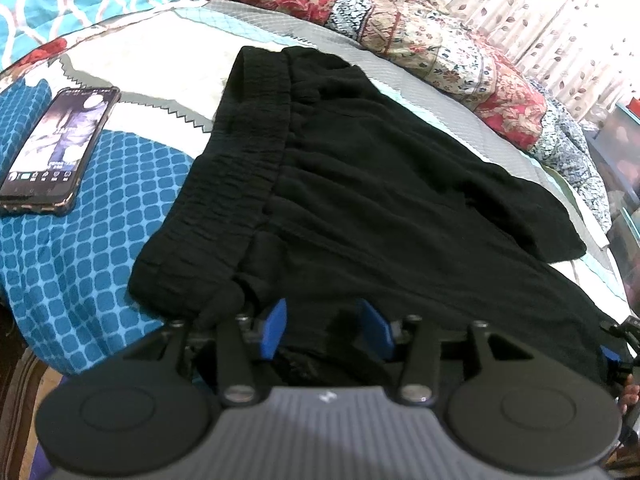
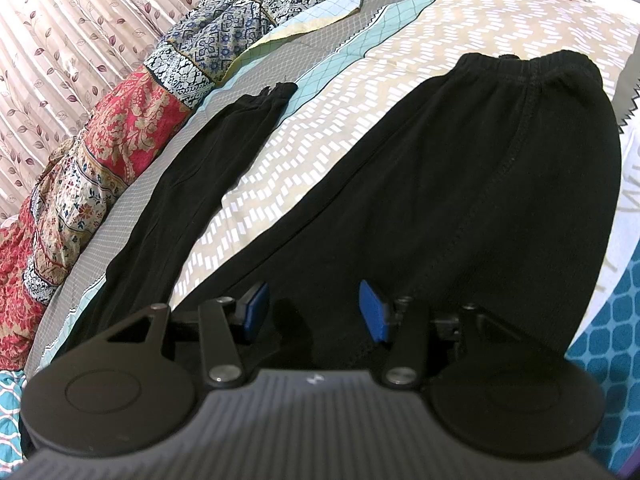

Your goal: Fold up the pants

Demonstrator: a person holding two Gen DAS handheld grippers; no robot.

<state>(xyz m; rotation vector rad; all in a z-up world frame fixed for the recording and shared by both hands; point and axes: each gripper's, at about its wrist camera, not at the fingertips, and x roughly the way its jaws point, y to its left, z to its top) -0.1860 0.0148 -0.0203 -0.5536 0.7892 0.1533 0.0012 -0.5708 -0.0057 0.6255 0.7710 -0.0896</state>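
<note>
I'm hovering both claws, left claw [image 1: 322,326] and right claw [image 2: 316,312], jaws apart and gripping nothing, over limp, light black pants [image 2: 460,200] lying flat on the bed [image 2: 300,160], eyeing the near edge.

Pants [image 1: 380,184]: matt black cloth, crinkled at the gathered waistband. Bedsheet [image 1: 80,240]: printed matt cloth; phone [image 1: 60,144] at left has a glossy screen. Left gripper [image 1: 325,326]: matt black plastic, blue pads [image 1: 276,322].
</note>
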